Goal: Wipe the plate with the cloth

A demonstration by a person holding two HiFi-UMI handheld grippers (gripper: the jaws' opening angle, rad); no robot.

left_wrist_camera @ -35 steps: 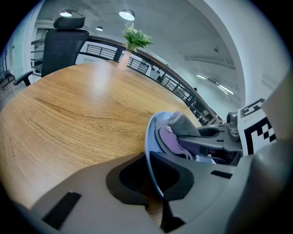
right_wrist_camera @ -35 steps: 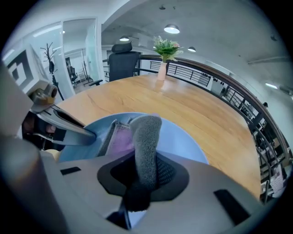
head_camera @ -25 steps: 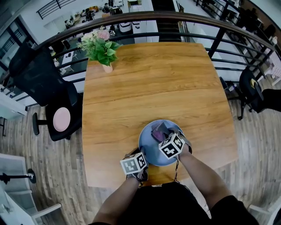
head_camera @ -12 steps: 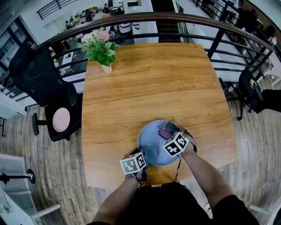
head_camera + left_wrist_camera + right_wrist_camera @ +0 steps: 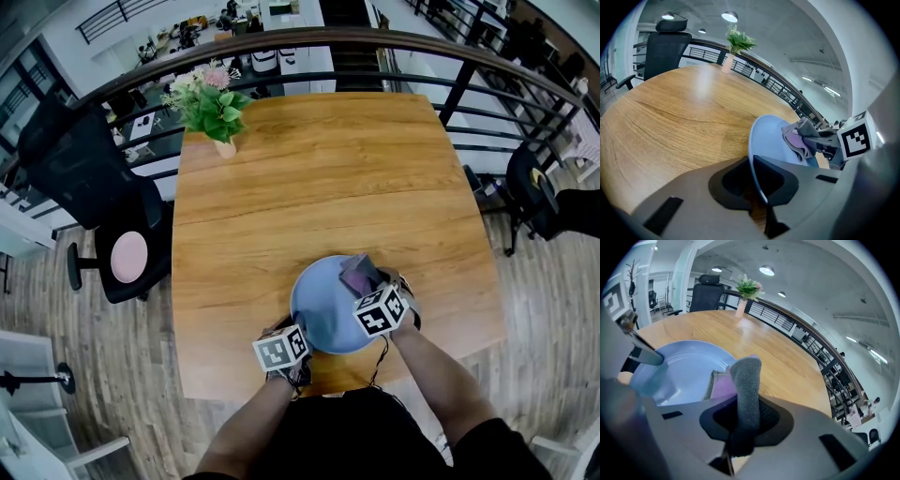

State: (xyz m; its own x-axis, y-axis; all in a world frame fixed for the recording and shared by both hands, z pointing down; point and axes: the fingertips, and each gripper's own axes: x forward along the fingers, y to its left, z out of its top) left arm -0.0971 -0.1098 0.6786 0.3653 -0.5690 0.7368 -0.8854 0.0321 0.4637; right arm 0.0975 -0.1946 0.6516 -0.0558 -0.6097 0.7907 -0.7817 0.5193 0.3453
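Observation:
A pale blue plate (image 5: 323, 309) sits tilted near the wooden table's front edge. My left gripper (image 5: 289, 354) is shut on its near-left rim; in the left gripper view the rim (image 5: 753, 159) runs between the jaws. My right gripper (image 5: 373, 298) is shut on a grey and purple cloth (image 5: 358, 274), which rests on the plate's far-right part. In the right gripper view the cloth (image 5: 745, 385) stands up from between the jaws over the plate (image 5: 684, 371). The left gripper view shows the cloth (image 5: 799, 138) against the plate's face.
The wooden table (image 5: 328, 178) stretches away from me. A vase of flowers (image 5: 214, 108) stands at its far-left corner. A black office chair (image 5: 103, 206) is left of the table, and a dark railing (image 5: 375, 42) runs behind it.
My right gripper has carried the cloth from the plate's middle toward its far-right rim. The plate has shifted slightly left. My left gripper has kept its place.

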